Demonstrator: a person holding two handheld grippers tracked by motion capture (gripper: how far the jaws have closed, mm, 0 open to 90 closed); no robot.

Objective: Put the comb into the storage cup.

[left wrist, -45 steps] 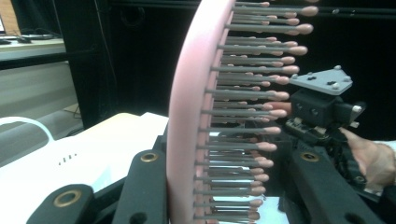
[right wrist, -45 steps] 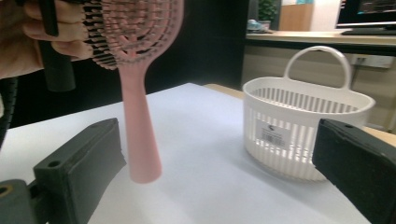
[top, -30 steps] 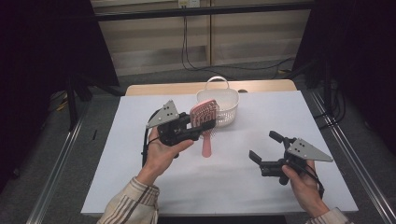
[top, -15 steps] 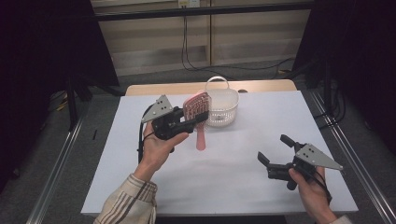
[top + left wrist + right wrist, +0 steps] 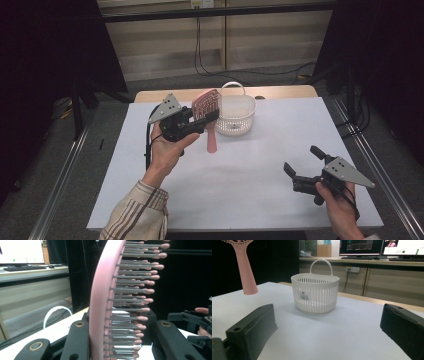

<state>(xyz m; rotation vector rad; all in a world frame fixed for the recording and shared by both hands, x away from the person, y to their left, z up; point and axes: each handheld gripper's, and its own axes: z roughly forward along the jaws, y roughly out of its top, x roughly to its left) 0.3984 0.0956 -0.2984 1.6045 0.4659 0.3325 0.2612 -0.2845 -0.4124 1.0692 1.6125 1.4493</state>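
One pink hairbrush, one white slatted basket, two grippers. Left gripper clamped on brush head, held aloft beside basket. Right gripper jaws wide, empty, low over white table.

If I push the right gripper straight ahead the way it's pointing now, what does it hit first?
Probably the white basket: it sits about centred between the open jaws of the right gripper, with bare tabletop between. The pink hairbrush hangs off to one side.

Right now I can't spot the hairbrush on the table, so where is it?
The pink hairbrush is held off the table in the left gripper, head between the jaws and handle hanging down, just left of the white basket in the high view.
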